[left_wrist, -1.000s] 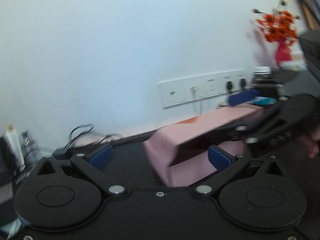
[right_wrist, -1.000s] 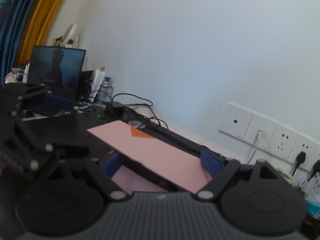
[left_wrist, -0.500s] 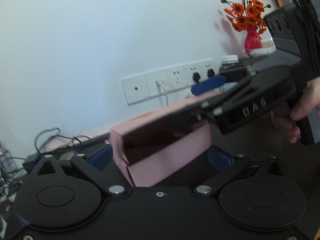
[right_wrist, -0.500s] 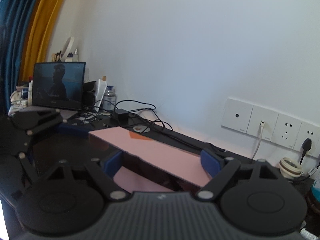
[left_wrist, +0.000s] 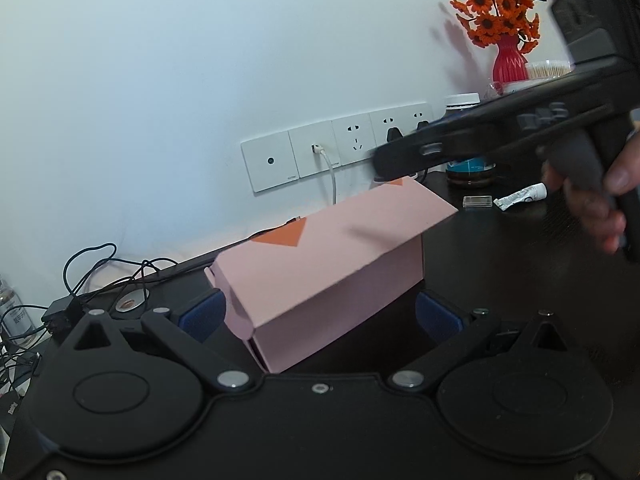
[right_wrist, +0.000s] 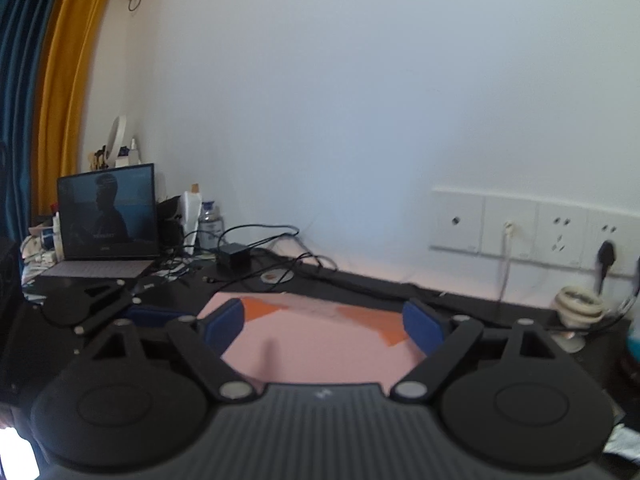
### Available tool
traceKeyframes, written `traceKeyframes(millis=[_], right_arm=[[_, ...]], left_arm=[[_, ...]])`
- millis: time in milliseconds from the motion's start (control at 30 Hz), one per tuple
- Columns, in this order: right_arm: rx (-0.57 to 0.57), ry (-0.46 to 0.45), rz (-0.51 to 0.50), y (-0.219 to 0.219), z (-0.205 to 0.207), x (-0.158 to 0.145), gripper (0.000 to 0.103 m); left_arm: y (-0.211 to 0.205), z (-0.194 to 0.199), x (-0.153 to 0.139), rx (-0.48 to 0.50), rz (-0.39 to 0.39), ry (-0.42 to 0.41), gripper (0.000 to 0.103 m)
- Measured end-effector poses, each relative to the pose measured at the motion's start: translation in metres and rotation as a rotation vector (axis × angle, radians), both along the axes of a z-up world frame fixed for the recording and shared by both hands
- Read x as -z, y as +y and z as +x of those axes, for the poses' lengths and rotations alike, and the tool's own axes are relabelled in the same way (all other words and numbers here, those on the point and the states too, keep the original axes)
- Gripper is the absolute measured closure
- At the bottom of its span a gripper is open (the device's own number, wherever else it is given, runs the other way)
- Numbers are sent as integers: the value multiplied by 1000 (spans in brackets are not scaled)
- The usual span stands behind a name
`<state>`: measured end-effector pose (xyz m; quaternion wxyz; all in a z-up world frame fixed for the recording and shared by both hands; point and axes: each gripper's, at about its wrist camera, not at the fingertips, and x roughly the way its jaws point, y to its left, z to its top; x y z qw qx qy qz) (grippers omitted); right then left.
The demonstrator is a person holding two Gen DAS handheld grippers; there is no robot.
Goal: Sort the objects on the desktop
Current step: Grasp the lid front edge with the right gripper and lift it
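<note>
I keep my left gripper (left_wrist: 320,312) spread, its blue pads flanking the pink box (left_wrist: 328,276) without pinching. At two o'clock my right gripper (right_wrist: 322,326) has just been opening, nothing held; I'd lift clear before the lid shifts.

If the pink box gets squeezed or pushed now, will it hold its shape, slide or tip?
The pink box looks like thin folded card, so it would probably feel light and dent under a hard squeeze. Its lid flap overhangs one side and seems unlatched, so it may spring up. Long and low on the dark desk, it would likely slide rather than tip.
</note>
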<state>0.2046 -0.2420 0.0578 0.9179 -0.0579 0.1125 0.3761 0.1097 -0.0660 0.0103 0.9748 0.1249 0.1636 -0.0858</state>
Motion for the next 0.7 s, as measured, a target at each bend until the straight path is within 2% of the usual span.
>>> traceKeyframes(millis=[67,167,233,300,333,500,700], right_arm=[[20,-58,-65,-12,-5,3,4],[30,-93,-185,-20,-5,19,5],[8,-76,-225,-21,-1,32,7],[-4,-76,-255,-16,3,44,16],[0,-86,-266,-12,4,49,17],[3,-75,-163,-4,9,49,33],[2,-86,-84,-2,-5,31,35]], left_arm=[[0,0,0,-1,14,-8,0],[-2,-1,3,-7,44,-18,0],[-5,1,5,-4,53,-1,0],[-8,3,8,-1,58,13,0],[-8,4,9,-2,63,15,0],[-12,5,8,4,77,22,0],[-9,4,-6,-13,71,-19,0]])
